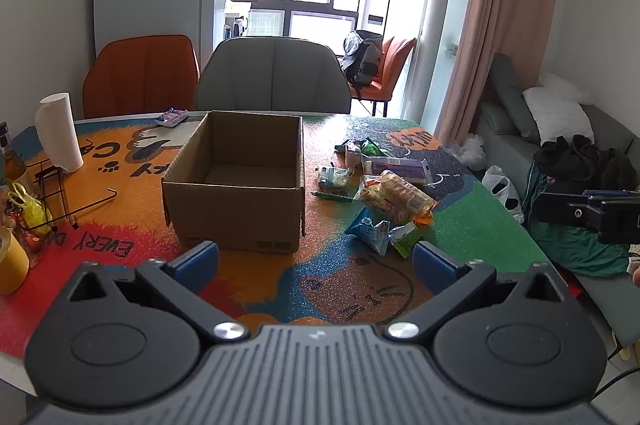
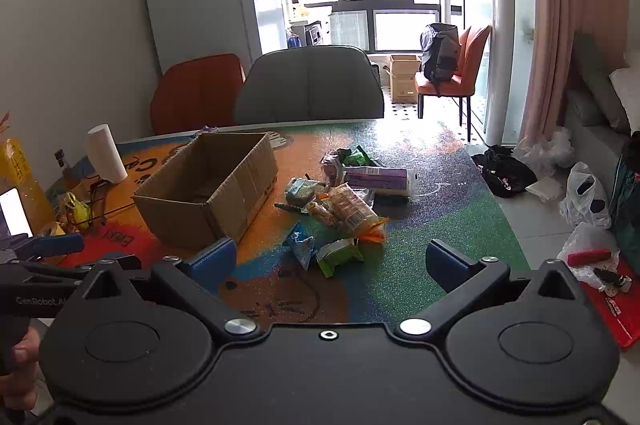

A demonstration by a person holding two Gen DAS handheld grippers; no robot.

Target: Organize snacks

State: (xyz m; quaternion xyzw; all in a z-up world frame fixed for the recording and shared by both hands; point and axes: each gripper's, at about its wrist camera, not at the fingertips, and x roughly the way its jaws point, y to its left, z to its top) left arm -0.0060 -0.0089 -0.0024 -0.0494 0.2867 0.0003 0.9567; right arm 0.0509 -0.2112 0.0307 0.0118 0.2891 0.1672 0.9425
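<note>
Both jaws stand spread and empty, the left gripper (image 1: 316, 261) and right gripper (image 2: 332, 259) hovering short of the cardboard box (image 1: 236, 185), so nothing looks packed yet; next, I reckon, comes reaching to the snack pile (image 2: 340, 201) just right of the box.

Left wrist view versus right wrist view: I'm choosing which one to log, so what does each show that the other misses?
Only the left wrist view shows the sofa pillows and the box's empty bottom. Only the right wrist view shows a floor carton and a lit screen. Both show the box, the snack pile, the paper towel roll, and both grippers, left and right, open.
</note>
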